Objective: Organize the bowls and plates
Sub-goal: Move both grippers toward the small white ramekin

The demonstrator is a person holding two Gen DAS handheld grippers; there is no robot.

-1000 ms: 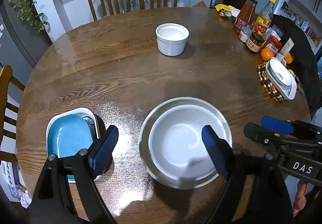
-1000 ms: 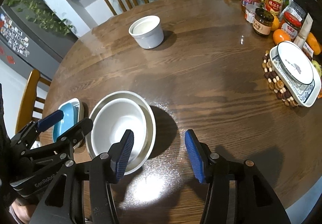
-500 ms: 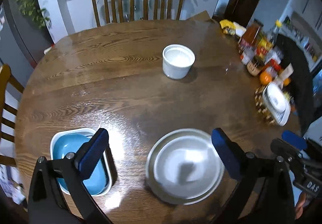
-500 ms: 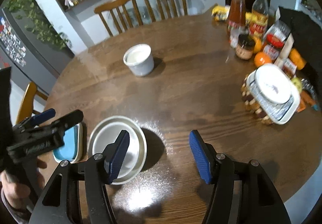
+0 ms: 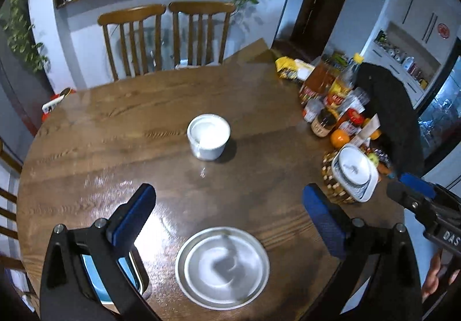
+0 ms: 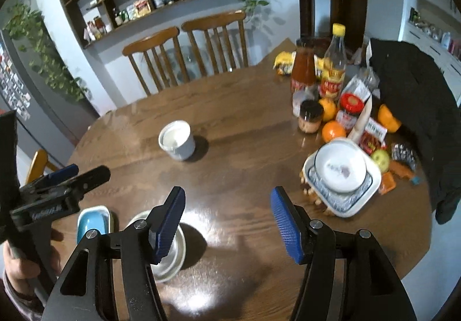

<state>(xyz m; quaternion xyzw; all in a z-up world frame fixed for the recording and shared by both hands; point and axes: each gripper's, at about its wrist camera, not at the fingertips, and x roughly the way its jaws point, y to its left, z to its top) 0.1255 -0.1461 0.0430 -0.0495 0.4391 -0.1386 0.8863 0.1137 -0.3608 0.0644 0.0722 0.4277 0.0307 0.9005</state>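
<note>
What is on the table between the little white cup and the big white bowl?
Nothing: only bare wooden table lies between the white cup and the big bowl, shown in the left wrist view.

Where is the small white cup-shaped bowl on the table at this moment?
The small white bowl stands alone near the middle of the round table, beyond both open grippers, in both wrist views. The stacked white bowls sit nearer the camera.
</note>
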